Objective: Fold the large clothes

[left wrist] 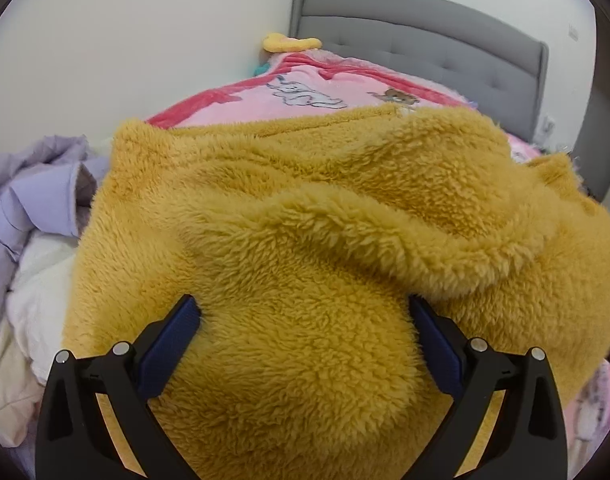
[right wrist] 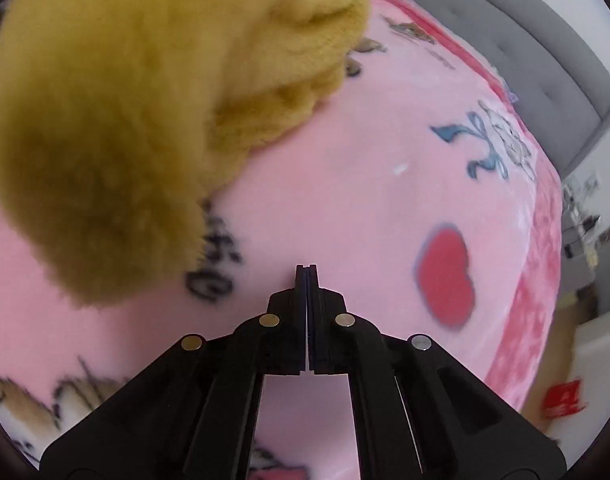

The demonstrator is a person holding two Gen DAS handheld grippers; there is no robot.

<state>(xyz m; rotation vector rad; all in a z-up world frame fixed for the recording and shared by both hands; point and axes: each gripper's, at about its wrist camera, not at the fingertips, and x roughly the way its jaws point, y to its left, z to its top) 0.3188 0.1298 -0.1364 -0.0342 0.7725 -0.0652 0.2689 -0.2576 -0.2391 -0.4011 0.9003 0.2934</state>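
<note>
Now spread wide over the yellow fleece garment point(left wrist: 305, 208), with the left gripper point(left wrist: 305, 320) straddling a fluffy hump near the close edge and its blue pads point(left wrist: 177, 340) touching the pile at most lightly, probably so as to pin the cloth while a fold is made. Pressed together on nothing, meanwhile, with the right gripper point(right wrist: 307, 276) hovering over bare pink blanket point(right wrist: 345, 200) just beside the garment's bunched end, likely freed to seek a fresh hold. Lying on that blanket, short of the grey headboard point(left wrist: 425, 28), with purple bedding point(left wrist: 29, 200) heaped alongside.
</note>
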